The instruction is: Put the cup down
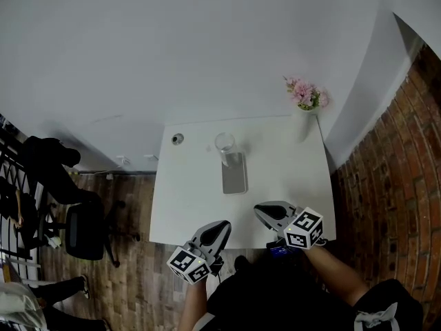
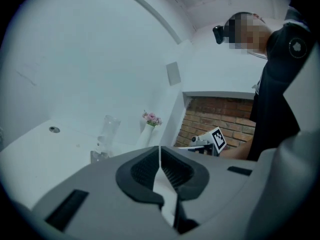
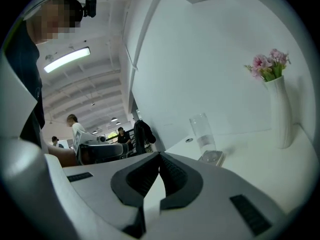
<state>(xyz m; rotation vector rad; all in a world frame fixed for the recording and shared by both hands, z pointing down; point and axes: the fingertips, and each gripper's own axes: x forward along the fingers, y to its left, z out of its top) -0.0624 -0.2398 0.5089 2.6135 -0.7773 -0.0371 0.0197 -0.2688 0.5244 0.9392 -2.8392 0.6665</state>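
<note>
Standing on table [image 1: 289, 185], cup [image 1: 224, 142], well beyond both closed jaws

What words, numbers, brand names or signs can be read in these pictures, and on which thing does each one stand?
No text can be read in any view.
The marker cube of the left gripper: black and white squares only, no letters.
The marker cube of the right gripper: the same.
The round emblem on the person's sleeve: too small and blurred to read.
The cup, flat grey device and vase: no print visible.
</note>
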